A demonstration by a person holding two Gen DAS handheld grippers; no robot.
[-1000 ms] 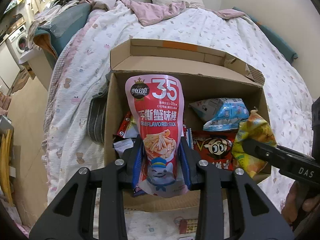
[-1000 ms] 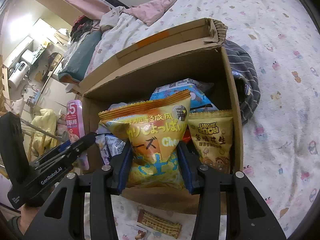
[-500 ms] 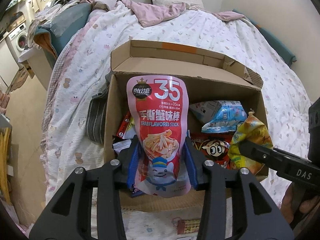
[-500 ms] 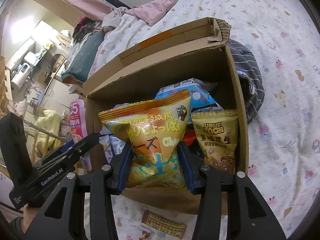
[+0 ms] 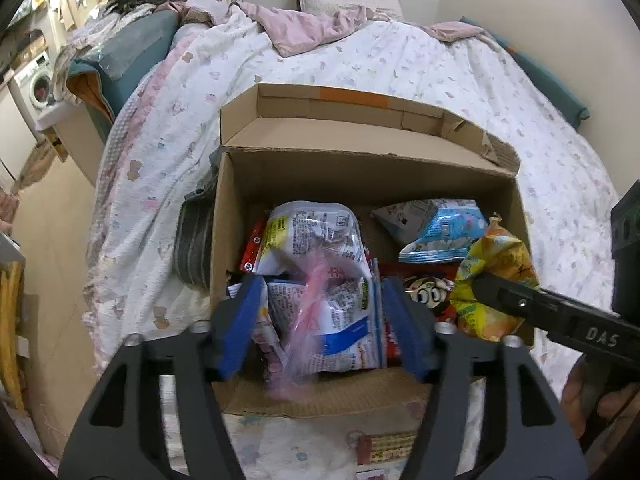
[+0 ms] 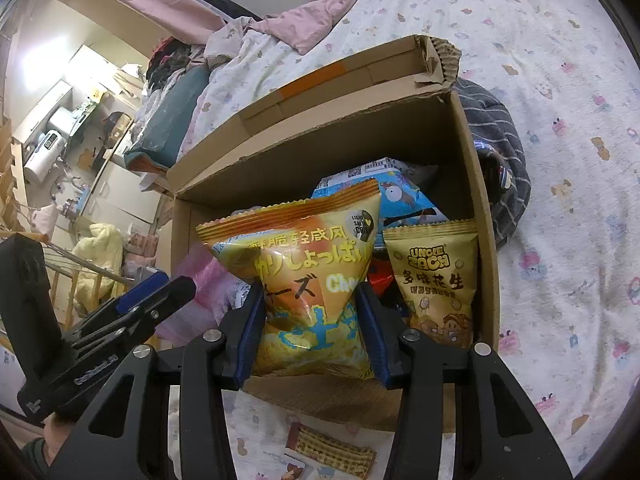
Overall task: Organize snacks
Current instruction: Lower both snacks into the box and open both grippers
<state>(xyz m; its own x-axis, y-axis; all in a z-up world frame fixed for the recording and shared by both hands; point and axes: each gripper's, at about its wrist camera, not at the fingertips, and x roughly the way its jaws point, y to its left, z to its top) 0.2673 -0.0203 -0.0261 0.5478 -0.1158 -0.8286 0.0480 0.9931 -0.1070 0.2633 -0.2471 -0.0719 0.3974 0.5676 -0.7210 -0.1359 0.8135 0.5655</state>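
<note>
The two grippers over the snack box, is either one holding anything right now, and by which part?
The right gripper pinches the yellow chip bag by its lower sides. The left gripper holds nothing: its jaws are opening and the pink pouch blurs, dropping between them.

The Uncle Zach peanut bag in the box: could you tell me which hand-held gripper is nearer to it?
Right. The right hand-held gripper grips the yellow chip bag right beside the Uncle Zach peanut bag; the left hand-held gripper is opening at the box's far side.
</note>
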